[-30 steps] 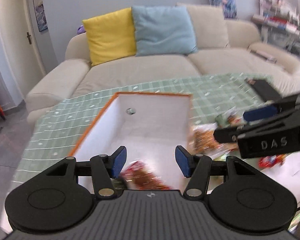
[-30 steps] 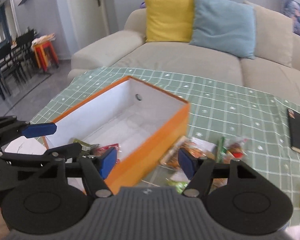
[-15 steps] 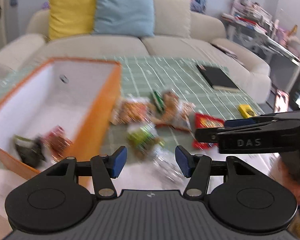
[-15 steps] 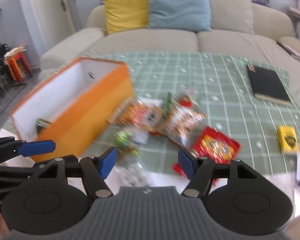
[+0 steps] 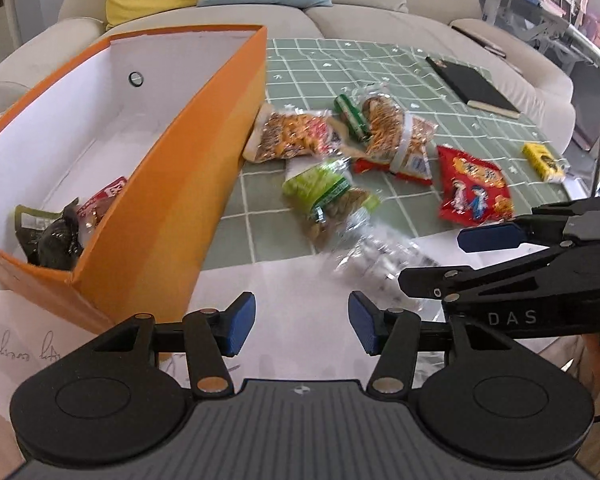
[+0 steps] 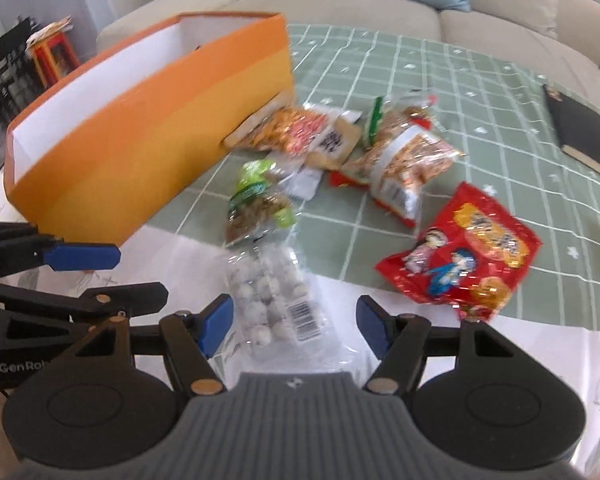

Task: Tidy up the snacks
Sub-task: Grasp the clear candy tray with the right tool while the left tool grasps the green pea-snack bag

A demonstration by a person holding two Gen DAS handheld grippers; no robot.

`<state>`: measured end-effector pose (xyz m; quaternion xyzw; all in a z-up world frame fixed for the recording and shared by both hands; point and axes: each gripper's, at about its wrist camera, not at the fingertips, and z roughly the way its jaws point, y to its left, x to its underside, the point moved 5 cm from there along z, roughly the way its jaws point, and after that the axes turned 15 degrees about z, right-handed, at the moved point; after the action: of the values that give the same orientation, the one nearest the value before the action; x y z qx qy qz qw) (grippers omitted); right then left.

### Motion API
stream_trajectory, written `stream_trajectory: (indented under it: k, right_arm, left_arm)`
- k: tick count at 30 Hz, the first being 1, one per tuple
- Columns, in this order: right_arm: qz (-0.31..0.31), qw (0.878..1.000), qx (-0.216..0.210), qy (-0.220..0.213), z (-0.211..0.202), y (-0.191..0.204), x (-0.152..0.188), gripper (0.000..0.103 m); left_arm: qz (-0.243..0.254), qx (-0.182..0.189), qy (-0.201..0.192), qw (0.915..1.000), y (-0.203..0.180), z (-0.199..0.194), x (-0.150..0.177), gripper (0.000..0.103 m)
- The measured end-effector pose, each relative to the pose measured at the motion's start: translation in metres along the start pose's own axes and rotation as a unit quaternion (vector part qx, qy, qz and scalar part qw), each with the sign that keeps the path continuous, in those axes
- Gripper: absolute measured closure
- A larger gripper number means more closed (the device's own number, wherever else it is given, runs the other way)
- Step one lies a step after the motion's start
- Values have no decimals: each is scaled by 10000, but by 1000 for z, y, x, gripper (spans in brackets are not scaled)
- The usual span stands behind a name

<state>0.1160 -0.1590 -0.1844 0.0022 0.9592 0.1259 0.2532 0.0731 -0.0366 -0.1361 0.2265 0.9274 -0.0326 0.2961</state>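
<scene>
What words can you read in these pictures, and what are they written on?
"DAS": on the side of the right gripper, seen from the left wrist.
"GenRo", cut off: on the left gripper, seen from the right wrist.
Handwriting on the white paper: too scrawled to read.
Print on the red snack bag, the barcode on the clear candy bag and the other packets: too blurred to read.

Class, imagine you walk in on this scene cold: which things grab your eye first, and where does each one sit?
The big orange box dominates the left of the green checked tablecloth, open-topped, with two snack packets in its near end. Right of it lies a loose scatter of packets, the bright red cartoon bag loudest. Nearest, a clear bag of white balls lies ahead of the right gripper.
</scene>
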Motion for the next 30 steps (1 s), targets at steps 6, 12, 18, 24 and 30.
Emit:
stream_trajectory:
  k: [6,12,18,24,30]
  right_arm:
    - [46,9997,-96,205,16,0,0,26]
    - [-235,9993,-9,301,30,10,2,26]
    - [-504,9986,80,160,39,17,-1,30]
    - [-515,9981,236,230,35,14,-2,45]
    - [63,9983,474,336,24,-6,-2,48]
  left_arm:
    - [-158,108,19,9998,8,-1,7,40]
    - [-249,144,78,9996,12,3,10,40]
    - [-330,187,164,9991,15,9,13,40]
    - [-321,220,157,9991,11,12,11,40]
    - [-488,265,-24,9985,10,10,4,40]
